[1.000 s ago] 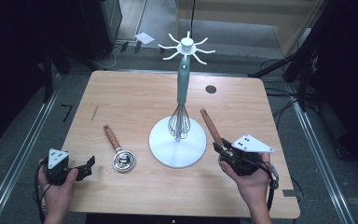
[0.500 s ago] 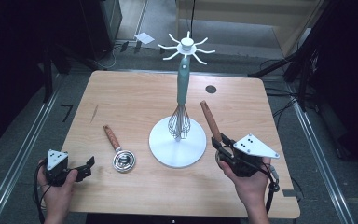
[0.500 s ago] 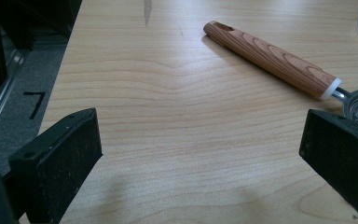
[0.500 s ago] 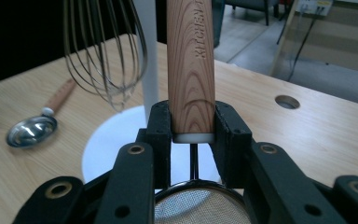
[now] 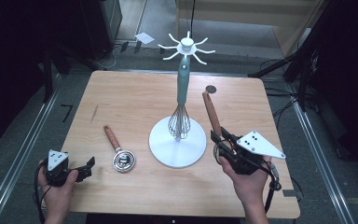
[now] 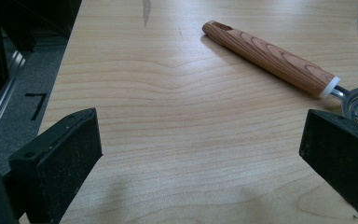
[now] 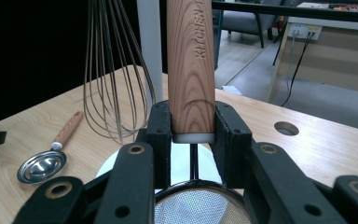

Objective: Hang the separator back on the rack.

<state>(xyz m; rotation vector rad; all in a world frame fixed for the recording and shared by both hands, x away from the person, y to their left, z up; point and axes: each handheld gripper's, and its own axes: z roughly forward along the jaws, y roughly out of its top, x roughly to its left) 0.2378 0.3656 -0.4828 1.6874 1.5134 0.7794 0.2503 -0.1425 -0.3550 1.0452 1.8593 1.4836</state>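
So far one whisk point(image 5: 179, 122) hangs on the white stand point(image 5: 177, 148). The right gripper point(image 5: 224, 142) has its jaws clenched on a wooden-handled strainer point(image 7: 190, 65), lifted off the counter point(image 5: 135, 100) beside the stand, not yet hung. The left gripper point(image 5: 86, 166) rests with jaws released near the measuring spoon point(image 5: 117, 150), which looks left to do.

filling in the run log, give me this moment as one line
right tongs: shut on wooden strainer handle | left tongs: open over table | measuring spoon: flat on table | whisk: hanging on stand
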